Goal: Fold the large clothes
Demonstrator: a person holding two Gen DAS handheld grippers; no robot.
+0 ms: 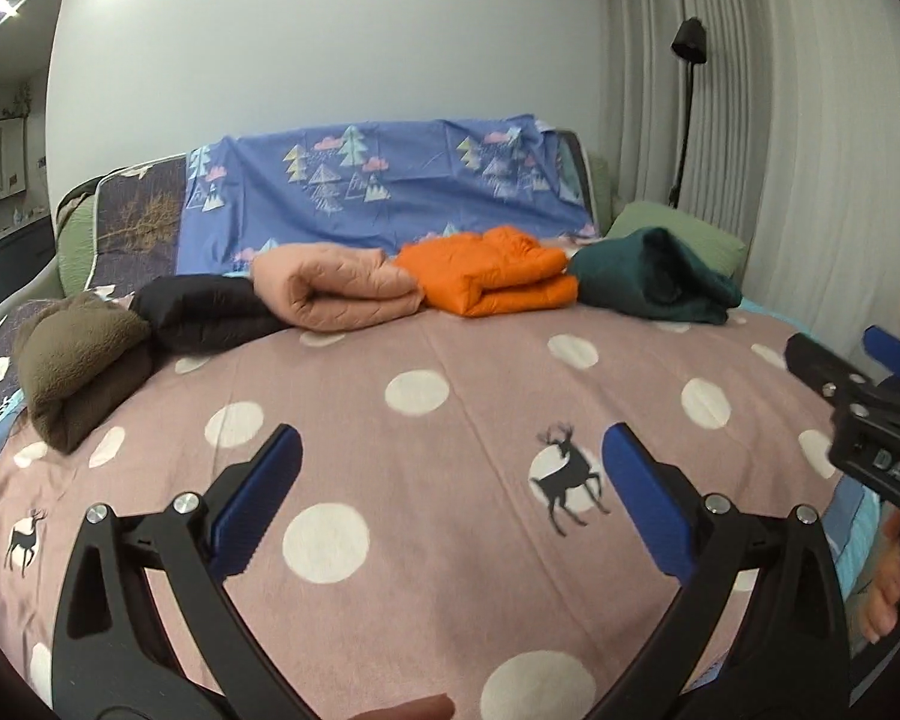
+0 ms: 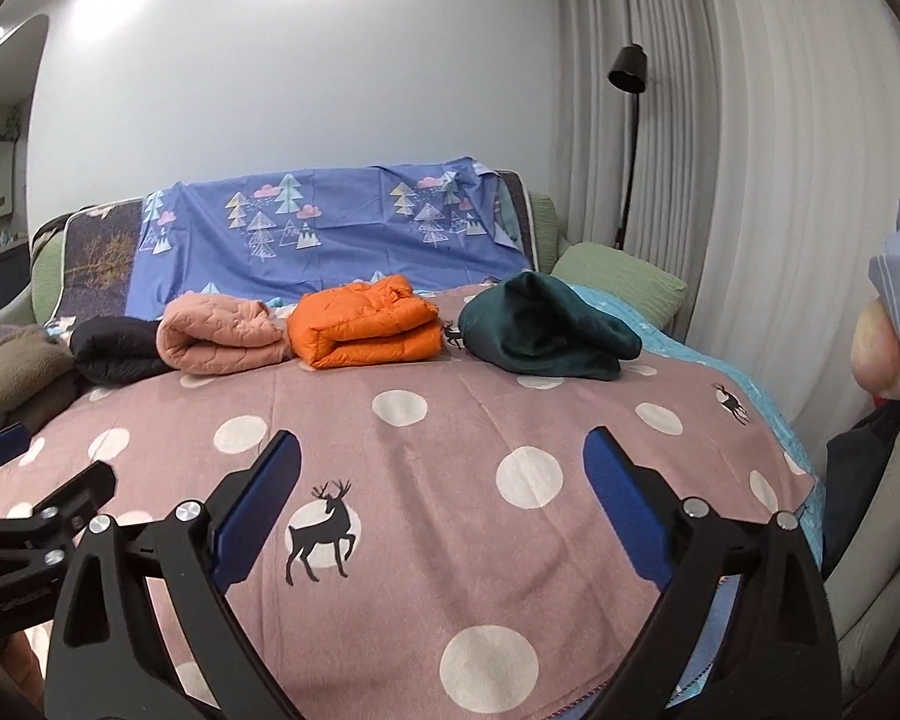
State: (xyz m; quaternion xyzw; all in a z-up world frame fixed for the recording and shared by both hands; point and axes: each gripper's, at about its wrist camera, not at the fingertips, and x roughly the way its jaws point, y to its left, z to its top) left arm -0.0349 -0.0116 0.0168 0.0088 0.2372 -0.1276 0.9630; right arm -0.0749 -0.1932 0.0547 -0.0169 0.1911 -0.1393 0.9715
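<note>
We are holding the left gripper over a pink cotton bedspread printed with cream dots and black deer, its blue ribbed pads standing spread wide with only flat cloth showing between them. The right gripper is hovering the same way over the same bedspread, its black arms splayed and its fingers standing wide apart, gripping nothing. The folded clothes are lying in a row well beyond both sets of fingertips, none touching them. Straight ahead of the left fingers, a peach quilted jacket is sitting rolled into a soft bundle, with a puffy orange down jacket folded square just beside it toward the right finger. Farther out past the right finger, a dark green velvety garment is slumping in a loose mound. Past the left finger, a shiny black padded piece is pressing against a brown fleecy bundle. Behind them all, a blue sheet patterned with trees and mountains is draping over the sofa back.
</note>
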